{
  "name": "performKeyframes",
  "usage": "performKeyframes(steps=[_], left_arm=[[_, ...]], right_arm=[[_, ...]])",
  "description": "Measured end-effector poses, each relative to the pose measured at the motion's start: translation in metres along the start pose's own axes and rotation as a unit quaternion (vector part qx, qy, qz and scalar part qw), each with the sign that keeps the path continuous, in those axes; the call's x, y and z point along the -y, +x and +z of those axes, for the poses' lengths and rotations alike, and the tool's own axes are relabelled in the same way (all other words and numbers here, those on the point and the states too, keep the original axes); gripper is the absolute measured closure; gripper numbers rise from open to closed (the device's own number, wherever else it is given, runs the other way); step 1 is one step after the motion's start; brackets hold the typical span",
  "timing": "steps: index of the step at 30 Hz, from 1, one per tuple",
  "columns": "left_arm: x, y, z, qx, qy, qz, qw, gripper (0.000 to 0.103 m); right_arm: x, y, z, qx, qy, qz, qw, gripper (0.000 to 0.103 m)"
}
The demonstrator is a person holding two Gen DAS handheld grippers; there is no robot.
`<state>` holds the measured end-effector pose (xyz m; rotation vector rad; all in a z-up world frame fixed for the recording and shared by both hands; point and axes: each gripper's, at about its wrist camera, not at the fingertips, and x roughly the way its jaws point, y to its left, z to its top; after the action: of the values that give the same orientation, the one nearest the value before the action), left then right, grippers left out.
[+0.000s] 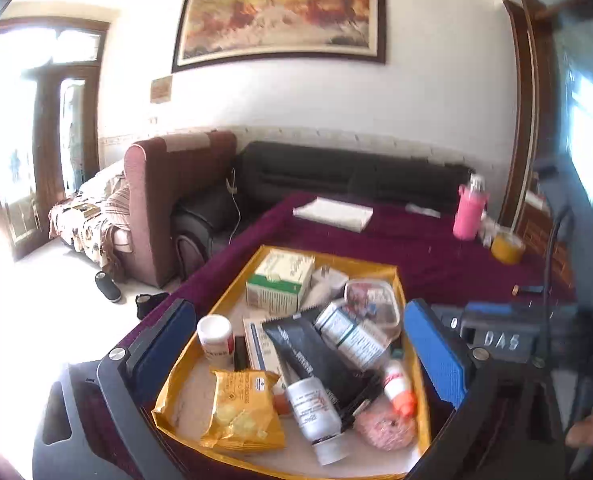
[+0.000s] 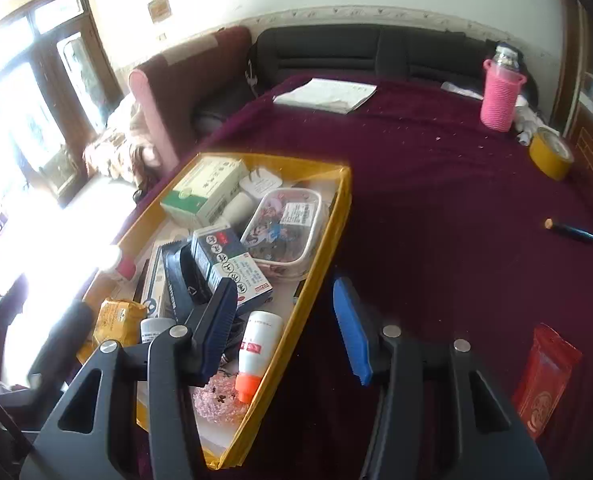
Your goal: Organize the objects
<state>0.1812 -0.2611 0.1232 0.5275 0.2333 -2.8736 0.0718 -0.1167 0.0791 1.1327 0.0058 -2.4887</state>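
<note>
Spread left claw (image 1: pixel 308 356) straddles the yellow tray (image 1: pixel 392 270); right claw (image 2: pixel 288 328), parted, straddles its edge.

- The letters "DAS" stand in pale capitals on the dark gripper body (image 1: pixel 501 341) at the right of the left wrist view.
- Chinese characters run in large print along the blue-and-white medicine box (image 2: pixel 232 270) in the yellow tray; they are too blurred to read.
- Print on the other packages cannot be read.

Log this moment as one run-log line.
left gripper: open, empty, over yellow cardboard tray | right gripper: open, empty, straddling tray's right wall | red flat packet: on maroon tablecloth, outside tray
</note>
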Motion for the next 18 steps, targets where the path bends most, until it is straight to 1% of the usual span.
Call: performKeyframes(steps=[1, 2, 4, 5, 6, 8, 12, 14, 18], left_arm=[[-0.006, -0.007, 0.001, 0.007, -0.023, 0.002, 0.9997, 0.001], [-0.013, -0.009, 0.003, -0.002, -0.045, 0.010, 0.9989, 0.001], [-0.024, -0.003, 0.005, -0.038, -0.069, 0.000, 0.9969, 0.001], [-0.026, 0.001, 0.003, -0.057, -0.073, 0.006, 0.9957, 0.001], [-0.027, 0.004, 0.001, -0.072, -0.068, 0.024, 0.9947, 0.001], [-0.027, 0.003, -0.007, -0.086, -0.060, 0.057, 0.9928, 0.001], [-0.027, -0.008, -0.016, -0.091, -0.067, 0.095, 0.9890, 0.001], [-0.026, -0.012, -0.016, -0.094, -0.062, 0.103, 0.9884, 0.001], [-0.023, -0.019, -0.015, -0.089, -0.054, 0.103, 0.9892, 0.001]], right_arm=[[0.001, -0.006, -0.003, 0.016, 0.010, 0.000, 1.000, 0.051], [0.004, -0.011, -0.006, 0.029, 0.020, 0.002, 0.999, 0.048], [0.006, -0.023, -0.015, 0.054, 0.037, -0.002, 0.998, 0.045], [0.007, -0.028, -0.018, 0.063, 0.038, -0.006, 0.997, 0.044], [0.006, -0.030, -0.022, 0.068, 0.034, -0.013, 0.997, 0.044], [0.000, -0.034, -0.030, 0.071, 0.012, -0.029, 0.997, 0.044], [-0.013, -0.039, -0.041, 0.073, -0.023, -0.041, 0.996, 0.043], [-0.019, -0.041, -0.046, 0.072, -0.035, -0.044, 0.996, 0.042], [-0.031, -0.041, -0.057, 0.069, -0.059, -0.061, 0.994, 0.037]])
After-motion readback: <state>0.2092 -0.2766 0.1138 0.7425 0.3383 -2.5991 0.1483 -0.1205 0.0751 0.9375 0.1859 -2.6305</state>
